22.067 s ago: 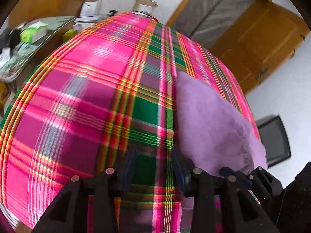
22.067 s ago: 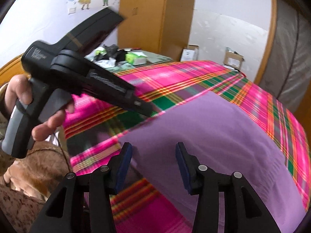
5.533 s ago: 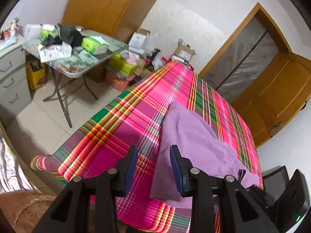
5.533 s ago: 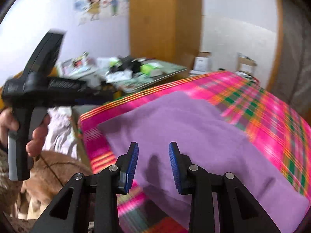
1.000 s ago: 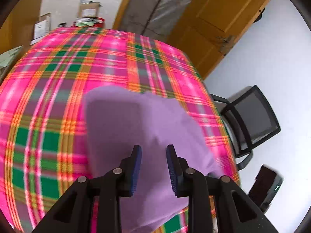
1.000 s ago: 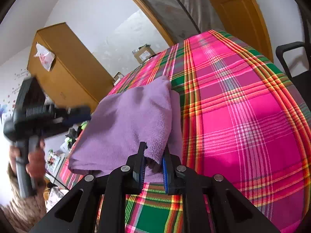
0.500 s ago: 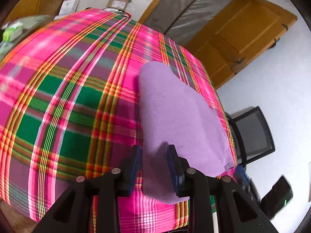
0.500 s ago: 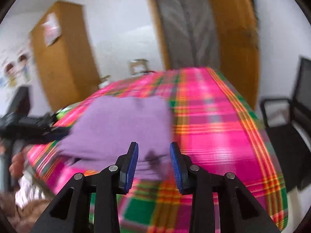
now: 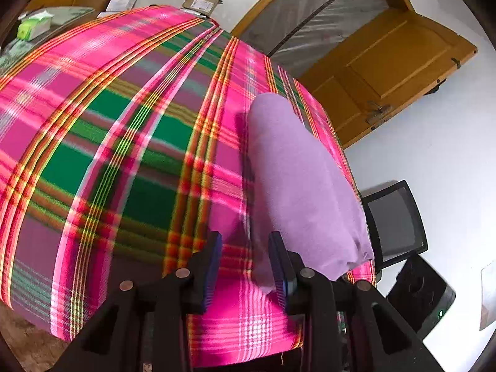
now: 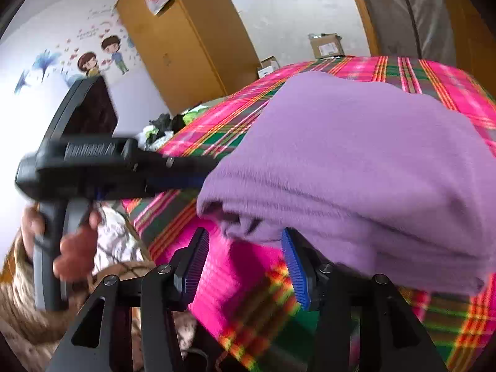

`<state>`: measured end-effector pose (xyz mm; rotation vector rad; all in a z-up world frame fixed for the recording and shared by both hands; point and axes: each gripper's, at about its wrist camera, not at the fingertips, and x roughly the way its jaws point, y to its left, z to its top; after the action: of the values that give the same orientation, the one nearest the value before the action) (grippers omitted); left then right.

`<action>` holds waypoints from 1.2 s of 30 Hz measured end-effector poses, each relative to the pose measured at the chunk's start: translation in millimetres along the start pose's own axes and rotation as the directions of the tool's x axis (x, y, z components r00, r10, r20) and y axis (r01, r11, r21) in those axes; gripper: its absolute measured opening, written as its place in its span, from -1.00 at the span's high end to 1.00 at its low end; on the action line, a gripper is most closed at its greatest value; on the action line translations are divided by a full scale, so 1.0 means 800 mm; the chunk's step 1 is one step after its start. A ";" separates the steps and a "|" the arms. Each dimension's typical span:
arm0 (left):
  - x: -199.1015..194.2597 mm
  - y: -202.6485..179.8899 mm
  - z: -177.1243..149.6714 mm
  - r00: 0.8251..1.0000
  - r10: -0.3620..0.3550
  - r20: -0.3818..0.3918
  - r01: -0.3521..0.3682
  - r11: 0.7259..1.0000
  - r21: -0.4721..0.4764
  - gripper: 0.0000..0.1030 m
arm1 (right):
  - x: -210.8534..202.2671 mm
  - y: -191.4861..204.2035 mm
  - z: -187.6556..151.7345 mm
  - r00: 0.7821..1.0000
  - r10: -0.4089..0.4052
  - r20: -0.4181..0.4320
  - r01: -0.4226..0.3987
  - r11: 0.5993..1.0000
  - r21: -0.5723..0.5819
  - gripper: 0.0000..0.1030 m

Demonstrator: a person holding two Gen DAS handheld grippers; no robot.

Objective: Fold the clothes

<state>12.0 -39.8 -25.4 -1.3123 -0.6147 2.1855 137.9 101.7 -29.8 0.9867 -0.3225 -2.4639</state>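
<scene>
1. The bed's pink, green and orange plaid cover (image 9: 130,142) fills most of my left view, smooth and bare apart from one garment.
2. The folded lilac fleece garment (image 9: 297,179) lies along the cover's right edge, its near end close to the near right corner.
3. My left gripper (image 9: 245,266) stands with its blue pads apart and nothing between them, just beside the garment's near corner.
4. My right gripper (image 10: 241,260) is spread wide too — empty, low at the folded edge.
5. Room: an orange-brown wooden door (image 9: 387,71), a black mesh chair (image 9: 396,223) past the cover's right edge, a tall wooden wardrobe (image 10: 186,40), and cartoon wall stickers (image 10: 102,52).
</scene>
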 end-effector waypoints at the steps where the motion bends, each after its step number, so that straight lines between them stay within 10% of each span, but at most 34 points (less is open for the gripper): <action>1: 0.001 0.002 -0.001 1.000 -0.008 0.002 0.008 1.000 -0.008 0.40 | 0.004 0.000 0.004 1.000 0.004 0.001 -0.004 1.000 0.005 -0.03; 12: 0.002 0.016 -0.005 0.998 -0.055 -0.002 0.055 0.998 -0.032 0.39 | -0.013 0.040 0.010 0.989 -0.125 0.084 0.133 0.985 -0.105 -0.03; 36: -0.015 0.049 -0.007 0.997 -0.071 0.019 0.073 0.994 -0.077 0.39 | 0.022 0.067 0.007 0.997 0.078 -0.012 -0.079 0.994 -0.075 -0.03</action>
<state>13.9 -76.7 -43.8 -1.2920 -0.7482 2.1354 140.3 46.7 -16.0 0.9359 -0.2580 -2.3818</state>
